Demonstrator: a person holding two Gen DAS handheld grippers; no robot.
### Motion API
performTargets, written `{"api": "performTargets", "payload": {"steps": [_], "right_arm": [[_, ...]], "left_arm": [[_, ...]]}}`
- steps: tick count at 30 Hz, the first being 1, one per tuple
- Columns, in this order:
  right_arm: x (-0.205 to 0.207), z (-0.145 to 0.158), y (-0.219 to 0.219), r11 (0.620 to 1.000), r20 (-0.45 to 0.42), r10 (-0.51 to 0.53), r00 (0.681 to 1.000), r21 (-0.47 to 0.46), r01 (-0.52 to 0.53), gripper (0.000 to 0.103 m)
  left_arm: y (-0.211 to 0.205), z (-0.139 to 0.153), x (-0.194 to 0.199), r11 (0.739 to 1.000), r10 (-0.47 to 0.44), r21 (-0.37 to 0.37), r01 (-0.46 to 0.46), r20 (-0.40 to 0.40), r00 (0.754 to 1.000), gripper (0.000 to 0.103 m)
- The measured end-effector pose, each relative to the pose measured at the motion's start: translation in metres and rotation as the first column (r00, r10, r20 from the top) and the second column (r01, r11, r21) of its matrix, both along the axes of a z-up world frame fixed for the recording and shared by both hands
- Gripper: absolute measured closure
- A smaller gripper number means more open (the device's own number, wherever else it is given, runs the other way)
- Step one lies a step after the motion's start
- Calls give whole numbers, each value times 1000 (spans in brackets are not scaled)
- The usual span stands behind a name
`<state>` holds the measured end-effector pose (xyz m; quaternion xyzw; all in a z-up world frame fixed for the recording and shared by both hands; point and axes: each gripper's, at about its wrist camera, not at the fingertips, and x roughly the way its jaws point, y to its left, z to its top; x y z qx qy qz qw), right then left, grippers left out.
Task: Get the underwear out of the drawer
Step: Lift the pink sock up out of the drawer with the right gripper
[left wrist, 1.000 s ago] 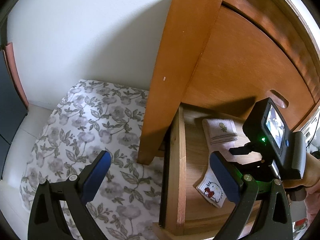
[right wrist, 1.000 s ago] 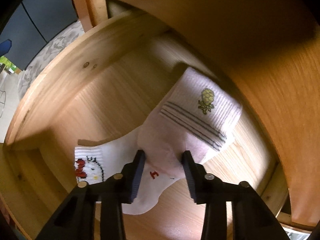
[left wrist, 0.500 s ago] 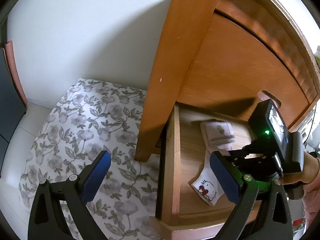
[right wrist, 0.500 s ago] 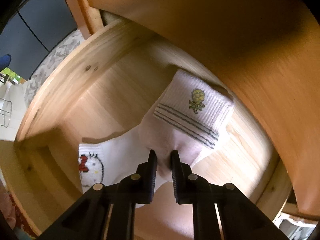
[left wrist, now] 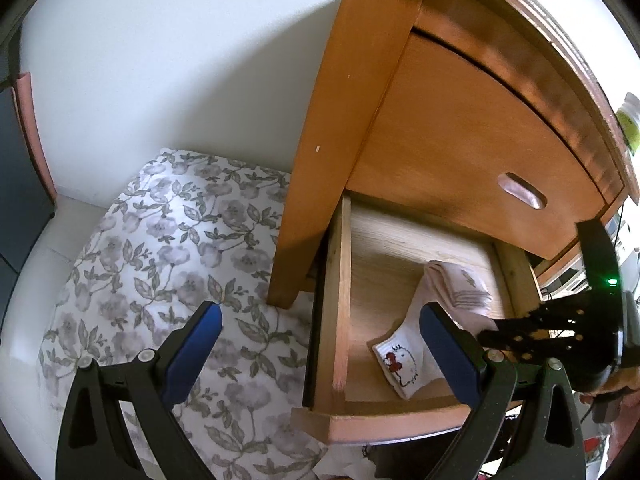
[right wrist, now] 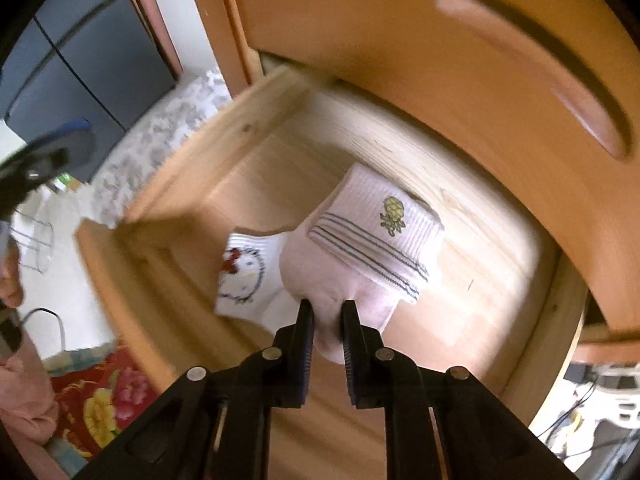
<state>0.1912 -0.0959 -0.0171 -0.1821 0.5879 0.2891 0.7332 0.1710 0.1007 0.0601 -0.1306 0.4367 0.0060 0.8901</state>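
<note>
Two socks (right wrist: 360, 240) lie well inside drawer (right wrist: 192, 148) walls.

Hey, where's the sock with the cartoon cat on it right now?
The cat sock lies on the floor of the open drawer, left of the pink pineapple sock in the right wrist view, partly tucked under it.

Right gripper (right wrist: 327, 322) pointing steeply down, jaws nearly closed and pinching pale sock (right wrist: 360, 256), left gripper (left wrist: 320, 344) angled down, jaws spread wide and empty, hand (right wrist: 10, 280) at nine o'clock
</note>
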Motion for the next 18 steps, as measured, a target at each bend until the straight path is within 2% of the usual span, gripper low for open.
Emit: {"api": "performTargets", "payload": {"steps": [4,8,12,18], "right_arm": [[-19,19,-15,994,9,-52,999,98,51,88],[-30,41,-32,971,8,-119,993,208,115,89],[-38,57,-52,931,1,-186,983,319,176,89],[-48,60,-68,866,-22,-278,960,426,260,90]], "left_arm": [[-4,5,-6,1000,-4,4,4,0,1000,4],[-10,11,-16,1000,-16,7,16,3,1000,4],[-14,16,-23,1000,-18,13,18,5,1000,4],[-21,26,-36,999,-23,30,23,13,1000,4]]}}
